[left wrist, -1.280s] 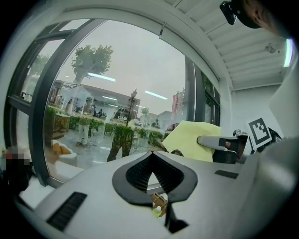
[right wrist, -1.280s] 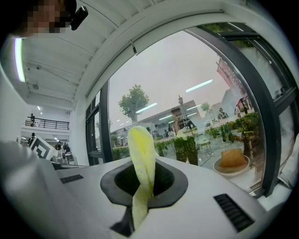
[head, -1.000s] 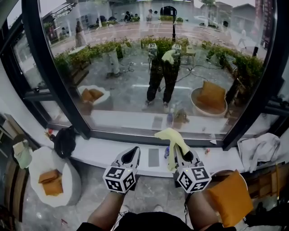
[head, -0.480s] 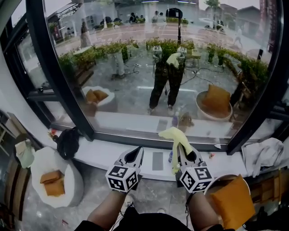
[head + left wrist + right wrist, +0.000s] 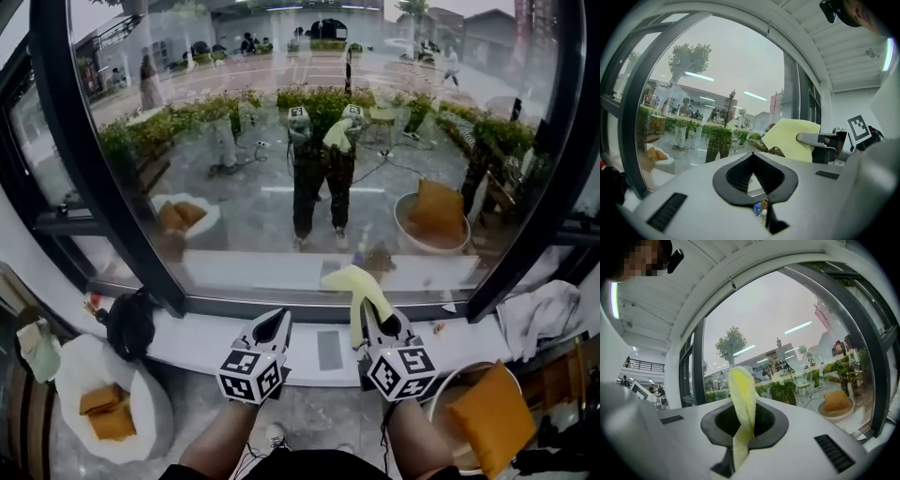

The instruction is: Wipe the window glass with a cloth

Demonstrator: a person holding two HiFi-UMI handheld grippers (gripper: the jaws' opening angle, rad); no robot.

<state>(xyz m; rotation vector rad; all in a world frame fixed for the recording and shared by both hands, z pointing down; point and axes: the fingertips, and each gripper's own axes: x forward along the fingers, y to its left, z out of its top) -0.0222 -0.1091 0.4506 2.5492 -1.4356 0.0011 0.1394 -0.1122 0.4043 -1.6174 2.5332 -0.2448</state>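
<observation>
Head view: two grippers are held side by side below the window glass (image 5: 319,141), above the white sill (image 5: 187,336). The left gripper (image 5: 274,322) carries nothing. The right gripper (image 5: 373,317) has one yellow cloth (image 5: 354,284) rising from its fingertips and flopping over towards the glass; whether it touches the pane cannot be told. To the outside of the left fingers sits one black bag (image 5: 131,323) on the sill, and below it one round chair with an orange cushion (image 5: 105,412). A second orange cushion (image 5: 492,417) lies outside the right fingers, with one white towel (image 5: 542,312) above it.

Left gripper view: the two fingers meet at their tips with nothing between them. The yellow cloth shows off to the right of them, pinched by the other gripper.

Right gripper view: both fingers are closed on the cloth, which stands up from between them as one folded strip, with the pane beyond.
</observation>
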